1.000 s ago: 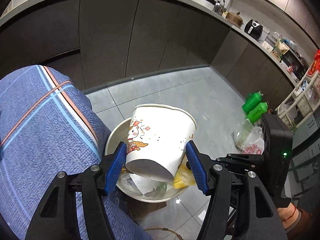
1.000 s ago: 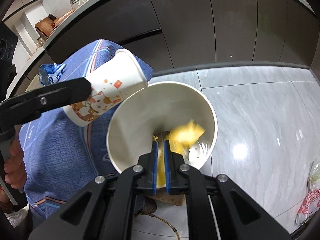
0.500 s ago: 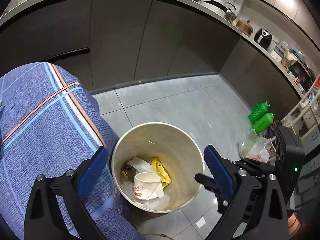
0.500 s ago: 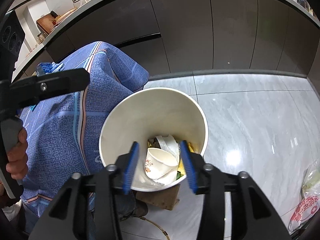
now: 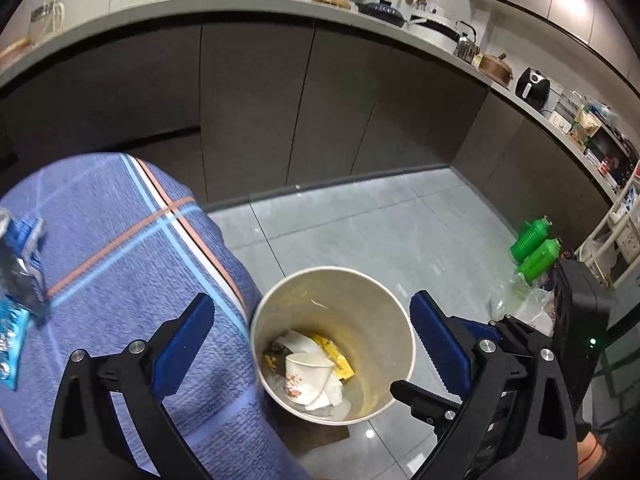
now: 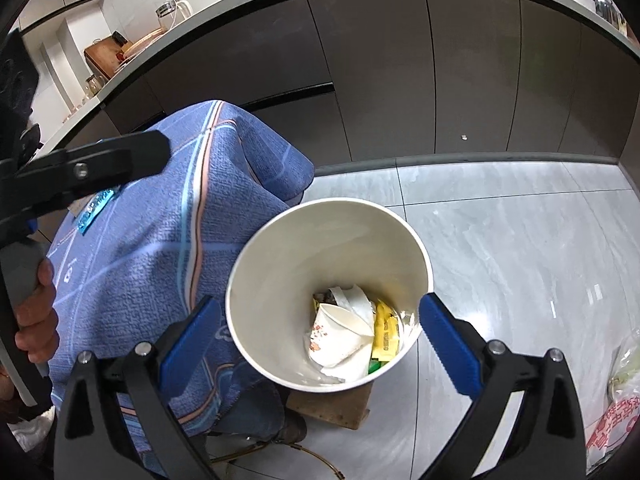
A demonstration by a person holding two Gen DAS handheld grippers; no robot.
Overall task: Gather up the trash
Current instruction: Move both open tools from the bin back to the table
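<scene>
A round cream trash bin (image 5: 384, 300) (image 6: 272, 280) stands on the floor beside the cloth-covered table. Inside lie a printed paper cup (image 5: 306, 372) (image 6: 340, 332), a yellow wrapper (image 5: 336, 356) (image 6: 386, 332) and crumpled white paper. My left gripper (image 5: 312, 348) is open and empty, held above the bin. My right gripper (image 6: 320, 344) is open and empty, also above the bin. Blue wrappers (image 5: 20, 264) lie on the table at the left; one blue wrapper also shows in the right wrist view (image 6: 96, 208).
A blue checked tablecloth (image 5: 112, 248) (image 6: 152, 240) covers the table left of the bin. Dark cabinets (image 5: 280, 104) run behind. Two green bottles (image 5: 534, 244) and a plastic bag (image 6: 616, 408) sit on the grey tiled floor at the right. A brown block (image 6: 332, 406) lies under the bin.
My left gripper opened and the paper cup fell into the bin. My right gripper opened and let the yellow wrapper drop in. Both grippers have risen and opened wider.
</scene>
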